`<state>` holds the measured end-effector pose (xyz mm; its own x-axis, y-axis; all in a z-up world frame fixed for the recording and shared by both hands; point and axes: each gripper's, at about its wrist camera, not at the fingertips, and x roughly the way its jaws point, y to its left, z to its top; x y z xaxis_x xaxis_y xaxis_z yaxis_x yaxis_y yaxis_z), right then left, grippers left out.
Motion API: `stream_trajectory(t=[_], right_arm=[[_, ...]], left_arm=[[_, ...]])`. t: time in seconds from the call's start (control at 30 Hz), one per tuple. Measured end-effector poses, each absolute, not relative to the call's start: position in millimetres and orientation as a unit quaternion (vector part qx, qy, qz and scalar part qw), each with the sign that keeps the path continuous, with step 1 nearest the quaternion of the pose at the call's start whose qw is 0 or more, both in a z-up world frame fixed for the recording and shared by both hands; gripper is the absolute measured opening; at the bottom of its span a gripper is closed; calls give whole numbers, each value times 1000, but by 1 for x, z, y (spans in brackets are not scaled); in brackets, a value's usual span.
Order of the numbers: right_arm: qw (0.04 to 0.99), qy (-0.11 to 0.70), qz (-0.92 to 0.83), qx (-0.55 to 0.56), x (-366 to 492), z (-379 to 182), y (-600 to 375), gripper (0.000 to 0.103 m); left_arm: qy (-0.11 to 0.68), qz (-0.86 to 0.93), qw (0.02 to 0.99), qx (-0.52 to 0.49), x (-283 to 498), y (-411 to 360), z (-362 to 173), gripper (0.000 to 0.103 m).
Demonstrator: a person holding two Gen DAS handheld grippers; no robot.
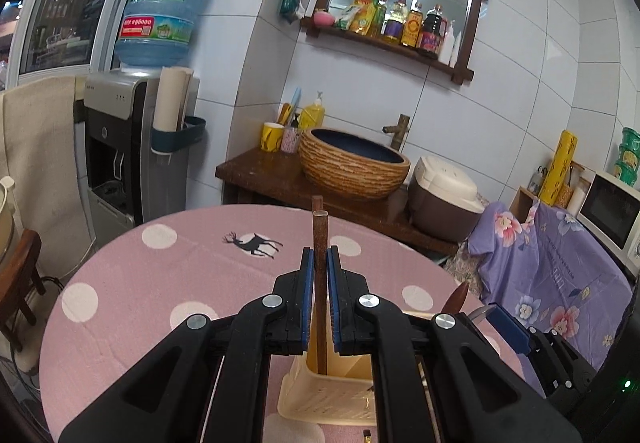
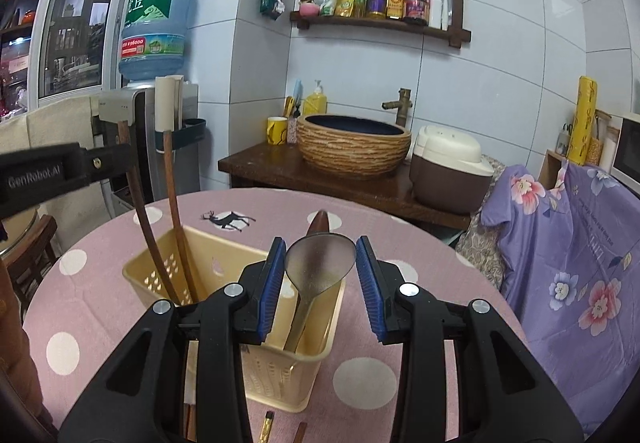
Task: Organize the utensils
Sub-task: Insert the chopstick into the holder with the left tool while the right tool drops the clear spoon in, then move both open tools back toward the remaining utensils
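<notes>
Left gripper (image 1: 319, 275): I have it clamped on brown chopsticks (image 1: 319, 243), upright so their tips drop into the basket (image 1: 320, 399).
Right gripper (image 2: 320, 275): half open around a metal spoon (image 2: 320, 261); whether my pads touch it, I cannot tell.
Basket: cream, on the pink counter (image 2: 400, 235).

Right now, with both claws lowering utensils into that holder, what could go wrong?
The left claw pinches two long chopsticks high above the light plastic holder; pushing sideways could tip it. The spoon sits in the right claw with a gap beside it, so it might slip.
</notes>
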<state>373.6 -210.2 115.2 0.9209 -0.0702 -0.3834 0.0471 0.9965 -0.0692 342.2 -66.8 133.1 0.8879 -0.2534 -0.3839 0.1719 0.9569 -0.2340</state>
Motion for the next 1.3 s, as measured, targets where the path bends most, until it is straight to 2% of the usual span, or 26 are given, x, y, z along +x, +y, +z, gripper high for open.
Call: stream_trajectory(t=[0.3,0.33,0.37,0.43,0.57,0.77,1.07,1.3], right_arm=[[981,194,-20,-22,364,112,-211,40],[981,194,-18,-21,362,113,-212,42],[981,194,-18,-21,359,112,-213,44],[980,196,-14,-19,353,110,-216,47],[976,216,6,-6,335,103,-222,48],[954,293,65,-6,303,70,-215,48],[923,364,118,-38,266,5,-177,48],[907,416,54,46,277,-20,-213,44]], left_arm=[[210,-116,968,-77,335,-67,135,11],[212,-118,967,-77,334,-66,134,19],[214,-119,967,-77,330,-64,134,35],[211,-120,967,-81,321,-60,131,56],[242,-113,962,-49,303,-57,117,65],[311,-109,944,-22,280,-46,73,68],[381,-71,920,-55,254,-11,13,67],[398,-76,913,-41,243,-19,-3,66]])
